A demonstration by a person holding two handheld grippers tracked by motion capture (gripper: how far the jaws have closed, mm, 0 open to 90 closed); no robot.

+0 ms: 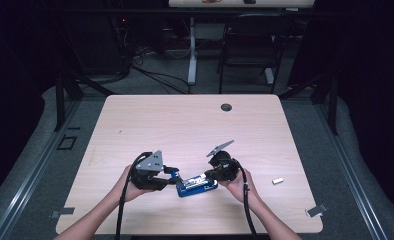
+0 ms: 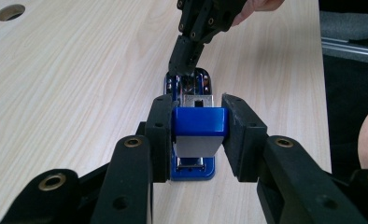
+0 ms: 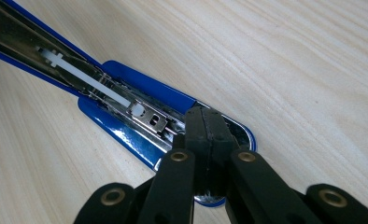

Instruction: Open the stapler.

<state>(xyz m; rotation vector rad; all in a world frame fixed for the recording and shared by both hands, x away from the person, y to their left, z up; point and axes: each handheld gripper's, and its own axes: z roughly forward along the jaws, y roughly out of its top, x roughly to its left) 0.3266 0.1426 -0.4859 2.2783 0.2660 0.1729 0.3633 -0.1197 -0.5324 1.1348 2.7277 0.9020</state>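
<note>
The blue stapler (image 1: 197, 185) lies opened near the table's (image 1: 185, 120) front edge, left gripper (image 2: 198, 135) clamping its lid, right gripper (image 3: 209, 135) clenched, pressing its hinge end (staple strip (image 1: 277, 181) not yet loaded).

One blue stapler with an opened chrome magazine (image 1: 197, 184) is counted on one pale wooden table (image 1: 185, 125); one small white staple block (image 1: 277, 180) is listed near the right edge; two black two-jaw grippers (image 1: 171, 176) (image 1: 208, 174) are recorded.
</note>
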